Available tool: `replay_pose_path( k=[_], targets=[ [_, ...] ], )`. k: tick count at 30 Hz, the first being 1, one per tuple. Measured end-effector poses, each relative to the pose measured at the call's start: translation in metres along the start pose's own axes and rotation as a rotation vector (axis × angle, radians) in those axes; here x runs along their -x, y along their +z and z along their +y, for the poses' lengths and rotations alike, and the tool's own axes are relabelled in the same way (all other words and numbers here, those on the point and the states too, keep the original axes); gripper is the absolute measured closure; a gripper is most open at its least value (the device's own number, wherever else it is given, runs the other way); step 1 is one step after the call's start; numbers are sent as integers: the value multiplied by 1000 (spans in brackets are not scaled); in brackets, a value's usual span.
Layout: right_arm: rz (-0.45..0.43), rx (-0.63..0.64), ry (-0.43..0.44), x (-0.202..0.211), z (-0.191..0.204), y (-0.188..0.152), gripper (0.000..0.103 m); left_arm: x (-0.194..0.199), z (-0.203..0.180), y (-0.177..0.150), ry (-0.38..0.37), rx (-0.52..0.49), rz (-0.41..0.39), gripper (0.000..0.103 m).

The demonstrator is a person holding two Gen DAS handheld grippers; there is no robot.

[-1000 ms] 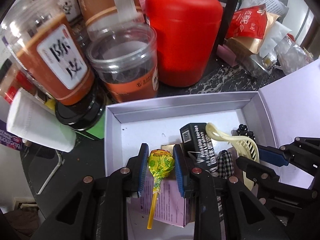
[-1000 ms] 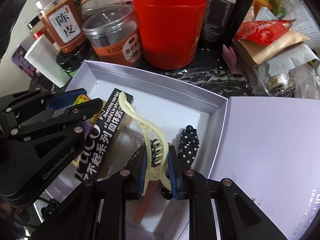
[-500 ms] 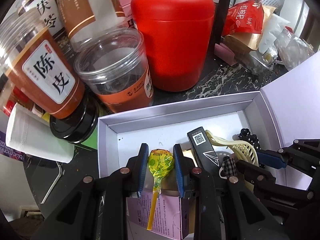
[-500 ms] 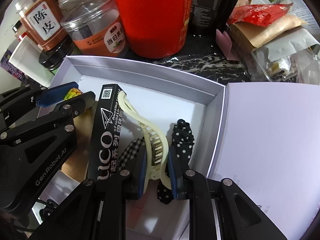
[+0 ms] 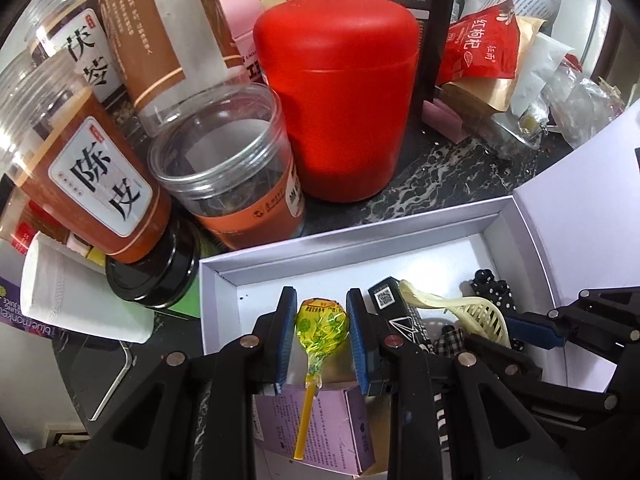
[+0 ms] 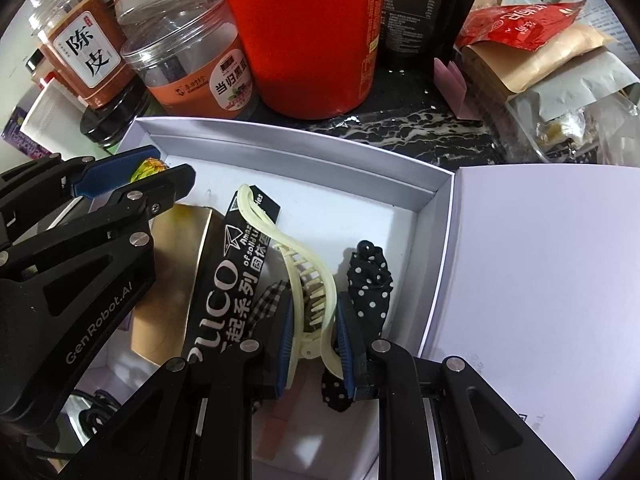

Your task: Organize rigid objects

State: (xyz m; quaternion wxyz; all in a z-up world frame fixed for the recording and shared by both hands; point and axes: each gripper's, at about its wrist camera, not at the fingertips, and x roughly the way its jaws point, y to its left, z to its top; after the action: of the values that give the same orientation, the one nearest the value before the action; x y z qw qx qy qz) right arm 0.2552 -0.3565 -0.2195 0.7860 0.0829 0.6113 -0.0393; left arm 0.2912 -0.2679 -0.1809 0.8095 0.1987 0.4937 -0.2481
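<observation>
Low in each wrist view, the left gripper (image 5: 320, 336) clamps a yellow lollipop (image 5: 321, 326) and the right gripper (image 6: 314, 344) a cream hair claw (image 6: 308, 280), both over the white box (image 5: 352, 236) already holding several items, so placing both apparently remains.

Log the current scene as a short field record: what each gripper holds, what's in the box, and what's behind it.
left gripper: shut on lollipop, over the box
right gripper: shut on cream hair claw
white box: open, holds black carton, polka-dot bow, checked fabric piece
behind box: red canister, clear jar
lid: right of the box
</observation>
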Motion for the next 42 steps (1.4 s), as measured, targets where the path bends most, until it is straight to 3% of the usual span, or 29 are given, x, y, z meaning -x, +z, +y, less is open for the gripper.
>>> replay_pose_path(
  k=[6, 8, 10, 11, 24, 28, 31, 42],
  targets=[
    [-32, 6, -27, 15, 0, -2, 65, 7, 6, -3, 15, 43, -13, 76],
    [-39, 0, -29, 20, -3, -2, 65, 9, 7, -3, 25, 49, -14, 59],
    [-47, -10, -34, 24, -7, -1, 64, 10, 8, -4, 35, 58, -16, 8],
    [-49, -13, -36, 26, -7, -1, 63, 12, 9, -4, 39, 63, -23, 4],
    [-68, -22, -59, 59, -2, -10, 62, 48, 13, -4, 45, 95, -45, 4],
    [-87, -15, -63, 75, 2, -15, 53, 64, 17, -4, 44, 104, -58, 4],
    [-96, -17, -72, 85, 5, -17, 52, 72, 18, -5, 44, 104, -61, 4],
    [-201, -34, -106, 146, 12, -25, 52, 148, 26, -9, 73, 130, -166, 4]
  ],
)
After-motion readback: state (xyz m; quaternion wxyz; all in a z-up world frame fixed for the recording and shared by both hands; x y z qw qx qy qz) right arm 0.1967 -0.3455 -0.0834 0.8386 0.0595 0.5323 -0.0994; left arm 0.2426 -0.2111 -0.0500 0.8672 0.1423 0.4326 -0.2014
